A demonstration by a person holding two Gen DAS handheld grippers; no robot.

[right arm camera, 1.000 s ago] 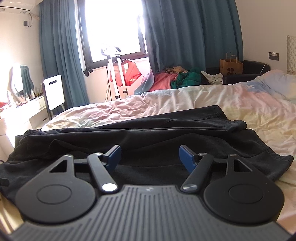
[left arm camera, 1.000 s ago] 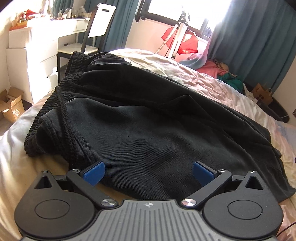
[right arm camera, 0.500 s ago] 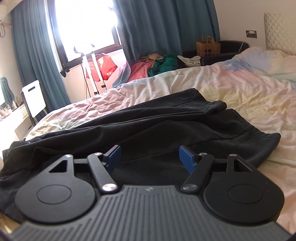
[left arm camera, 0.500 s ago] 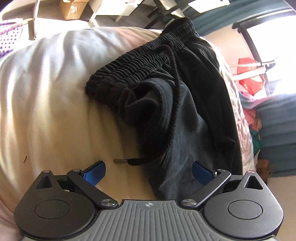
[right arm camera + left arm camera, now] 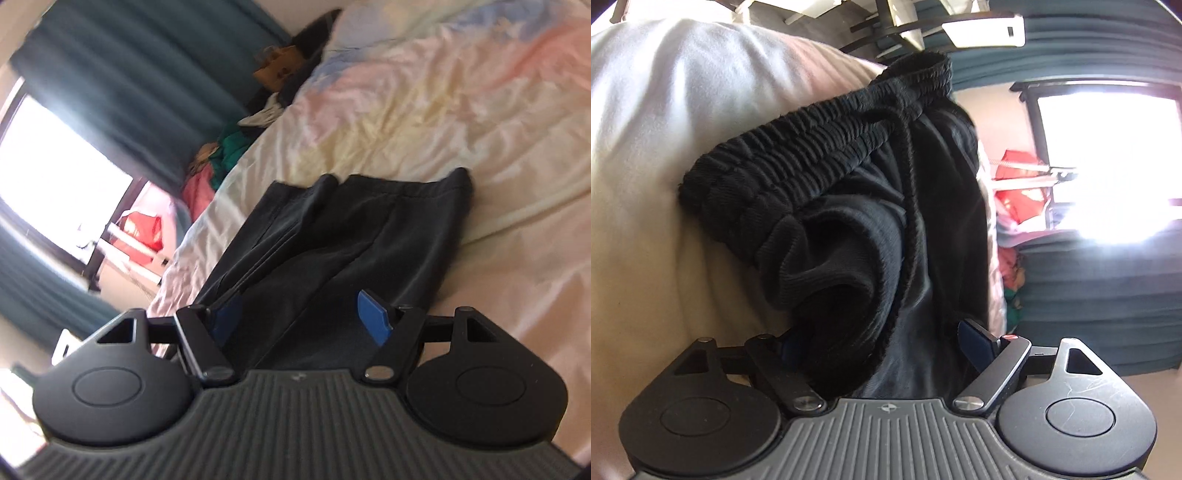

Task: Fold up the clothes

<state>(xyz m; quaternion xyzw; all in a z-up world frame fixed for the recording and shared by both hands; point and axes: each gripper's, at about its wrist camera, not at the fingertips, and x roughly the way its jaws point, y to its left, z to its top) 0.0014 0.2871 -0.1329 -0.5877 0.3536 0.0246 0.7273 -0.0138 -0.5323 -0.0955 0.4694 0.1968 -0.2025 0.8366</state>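
Bed sheet point(image 5: 424, 92): pale, creased cotton. Black trousers point(image 5: 923, 206) lie flat across it, ribbed elastic waistband point(image 5: 798, 155) at ten o'clock. Left gripper point(image 5: 882, 341): jaws just closing, bunched cloth between, not visibly clamped. Right gripper point(image 5: 299, 314): jaws apart over the legs.

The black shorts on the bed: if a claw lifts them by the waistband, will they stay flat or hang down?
The black shorts would probably hang limp: the cloth already bunches in soft folds. The ribbed waistband looks thicker, so it may hold better. The drawstring will likely dangle.
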